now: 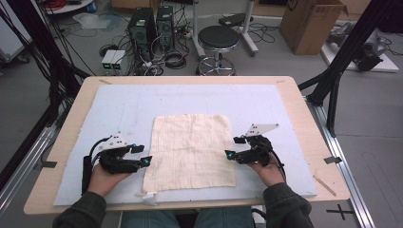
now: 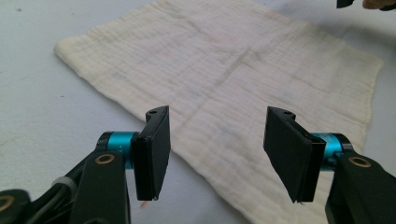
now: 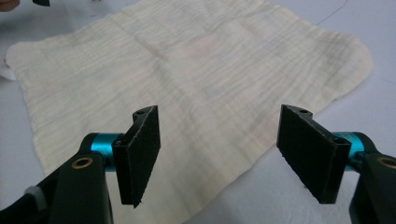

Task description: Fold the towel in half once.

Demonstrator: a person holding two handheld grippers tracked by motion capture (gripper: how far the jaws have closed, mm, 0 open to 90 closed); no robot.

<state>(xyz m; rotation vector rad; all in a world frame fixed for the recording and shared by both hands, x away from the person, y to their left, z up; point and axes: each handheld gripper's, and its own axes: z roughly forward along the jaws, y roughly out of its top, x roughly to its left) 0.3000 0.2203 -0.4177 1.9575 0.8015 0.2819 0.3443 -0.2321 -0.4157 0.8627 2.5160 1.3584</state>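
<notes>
From the high view, a cream muslin cloth (image 1: 190,152) lies spread flat on the pale blue mat (image 1: 119,104) that covers the wooden table (image 1: 304,118), and 2 hand-held grippers face it from either side: the left gripper (image 1: 143,155) sits just off the cloth's left edge near its near corner, the right gripper (image 1: 233,147) at the right edge, its tips at or just over the hem. Both stand with jaws apart and nothing between them. In the left gripper view, the left gripper (image 2: 217,149) holds its 2 black pads wide, the cloth (image 2: 224,70) lying directly ahead and partly under the gap, its edge running diagonally across; no fabric is pinched. In the right gripper view, the right gripper (image 3: 233,154) is likewise wide and empty, with the cloth (image 3: 187,70) stretching away in front and its nearest hem passing below the jaws. The work in hand looks like taking hold of the 2 side edges to fold or lift the cloth. To do that well, each gripper should come low so 1 pad slides under the hem and the other over it, bite only a single layer close to a corner, and both should close at matching spots so the cloth rises evenly without bunching or dragging across the mat.
</notes>
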